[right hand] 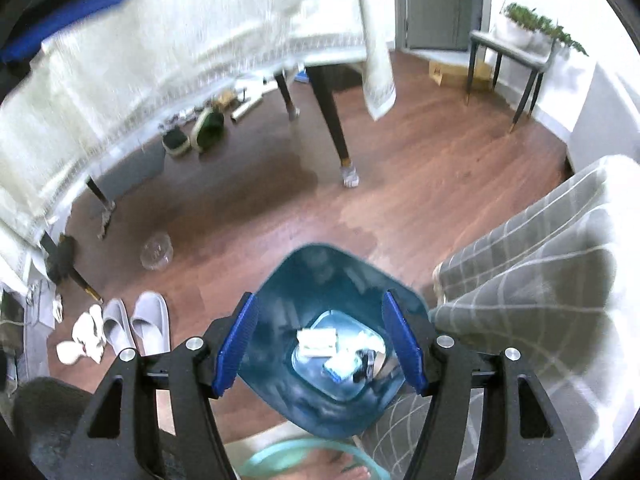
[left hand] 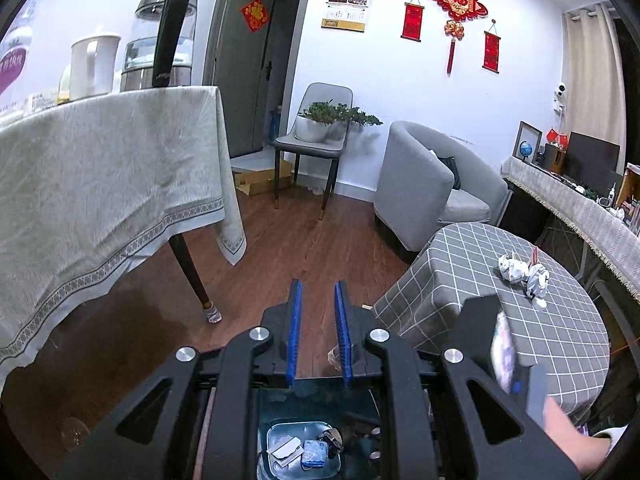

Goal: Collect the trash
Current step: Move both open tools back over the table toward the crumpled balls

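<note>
2 tongs over 1 blue trash bin (right hand: 332,344), nothing gripped.

The right tongs (right hand: 320,344) stand wide apart and empty, straight above the bin, where about 4 scraps (right hand: 318,342) lie on the bottom between the pads. The left tongs (left hand: 318,334) stand nearly closed, a narrow gap between the 2 blue pads (left hand: 296,332), with nothing in them; the bin sits below them. 2 crumpled paper balls (left hand: 522,274) rest on the checked round table (left hand: 460,280), ahead and right of the left tongs. 2 grey slippers (right hand: 134,326) lie left of the right tongs.
</note>
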`<state>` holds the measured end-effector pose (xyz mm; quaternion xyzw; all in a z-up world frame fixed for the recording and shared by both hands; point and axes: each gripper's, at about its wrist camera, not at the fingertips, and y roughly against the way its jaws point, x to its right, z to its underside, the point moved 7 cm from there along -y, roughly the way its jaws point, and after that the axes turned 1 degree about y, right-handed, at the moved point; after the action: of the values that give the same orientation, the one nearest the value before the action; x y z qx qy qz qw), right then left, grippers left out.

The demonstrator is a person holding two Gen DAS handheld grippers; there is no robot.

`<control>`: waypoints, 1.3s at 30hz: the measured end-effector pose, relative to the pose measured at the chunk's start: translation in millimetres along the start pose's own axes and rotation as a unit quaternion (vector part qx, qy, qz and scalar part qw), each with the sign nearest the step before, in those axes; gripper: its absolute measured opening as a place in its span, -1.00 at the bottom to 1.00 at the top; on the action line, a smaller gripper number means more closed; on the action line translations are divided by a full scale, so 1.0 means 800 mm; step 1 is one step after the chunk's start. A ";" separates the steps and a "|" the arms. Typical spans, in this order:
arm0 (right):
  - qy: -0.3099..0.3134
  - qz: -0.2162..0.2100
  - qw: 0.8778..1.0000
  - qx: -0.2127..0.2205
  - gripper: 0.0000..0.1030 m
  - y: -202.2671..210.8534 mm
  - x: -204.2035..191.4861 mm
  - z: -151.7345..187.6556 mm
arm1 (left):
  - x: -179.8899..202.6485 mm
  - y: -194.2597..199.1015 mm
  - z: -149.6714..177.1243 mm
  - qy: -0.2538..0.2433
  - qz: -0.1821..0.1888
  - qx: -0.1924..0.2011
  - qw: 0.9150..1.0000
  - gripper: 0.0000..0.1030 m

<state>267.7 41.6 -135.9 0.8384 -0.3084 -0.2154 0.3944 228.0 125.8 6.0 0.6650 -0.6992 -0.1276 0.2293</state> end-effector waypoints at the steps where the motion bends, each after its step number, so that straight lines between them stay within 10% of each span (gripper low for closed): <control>1: -0.003 0.000 1.000 0.008 0.27 0.007 0.002 -0.003 | 0.005 -0.001 -0.002 0.000 0.002 -0.001 1.000 -0.63; 26: -0.057 0.116 0.983 0.131 0.50 0.179 0.152 -0.018 | 0.138 -0.031 -0.037 -0.049 0.032 -0.012 0.998 0.40; 39: -0.124 0.185 0.966 0.135 0.53 0.222 0.267 0.040 | 0.225 -0.087 -0.050 -0.071 0.065 -0.021 0.995 0.50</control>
<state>339.9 -210.0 -39.1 0.7791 -0.5306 -0.1975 0.2690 306.4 -52.8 33.5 0.6024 -0.7528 -0.1739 0.2003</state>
